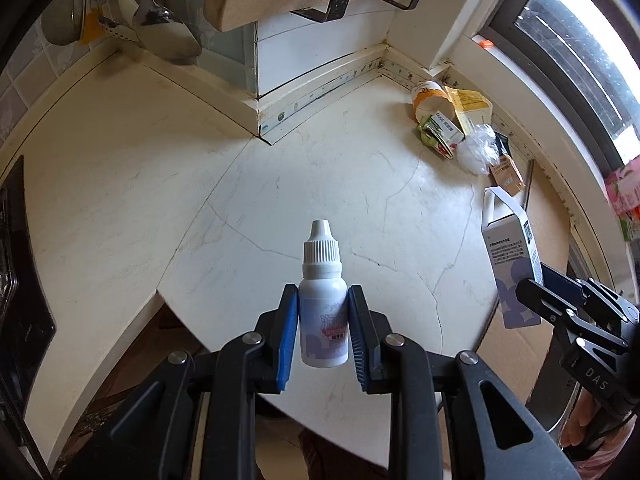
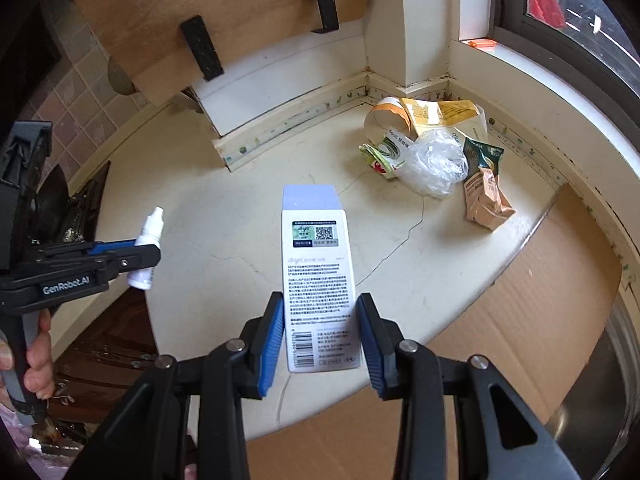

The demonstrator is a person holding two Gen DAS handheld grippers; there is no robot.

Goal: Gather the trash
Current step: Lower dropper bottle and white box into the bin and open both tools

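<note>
My left gripper (image 1: pixel 323 300) is shut on a small white dropper bottle (image 1: pixel 322 280), held upright above the front of the white counter (image 1: pixel 120 152). My right gripper (image 2: pixel 319 308) is shut on a white and lilac carton box (image 2: pixel 316 276) with printed text, held over the counter's front edge. Each gripper shows in the other's view: the right with the box (image 1: pixel 510 256) at the right, the left with the bottle (image 2: pixel 147 248) at the left. A pile of trash (image 2: pixel 432 148) lies in the far right corner: paper cup, yellow carton, crumpled clear plastic, snack wrappers. It also shows in the left wrist view (image 1: pixel 460 128).
A wooden cutting board (image 2: pixel 224 12) hangs on black brackets above the counter. Ladles and spoons (image 1: pixel 160 20) hang at the far left. A cardboard sheet (image 2: pixel 520 300) lies over a steel sink (image 2: pixel 612 392) at the right. A window (image 1: pixel 580 60) runs along the right. A dark stove (image 1: pixel 24 272) edges the left.
</note>
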